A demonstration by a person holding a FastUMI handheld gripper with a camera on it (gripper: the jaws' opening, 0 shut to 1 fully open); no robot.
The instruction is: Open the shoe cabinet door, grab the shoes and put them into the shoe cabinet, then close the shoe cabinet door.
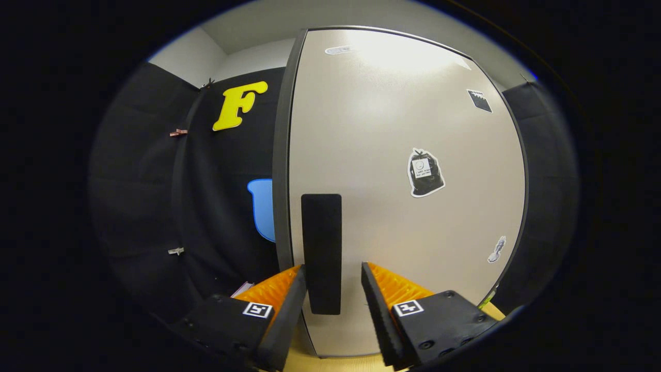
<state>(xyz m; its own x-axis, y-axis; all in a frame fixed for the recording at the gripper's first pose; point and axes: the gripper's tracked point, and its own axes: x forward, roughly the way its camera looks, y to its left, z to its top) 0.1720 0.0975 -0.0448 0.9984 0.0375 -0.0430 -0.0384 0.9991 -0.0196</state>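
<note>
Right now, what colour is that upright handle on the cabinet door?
Black. The handle stands on the pale beige door, between the open gripper fingers, in the gripper view.

So the gripper [333, 274] is pointing straight ahead with both fingers [289, 310] spread apart, not clamped on anything. The left finger sits a bit lower than the right one. Each has a black pad on its inner face, orange ribbed backing behind it, and a square marker on its black base.
</note>
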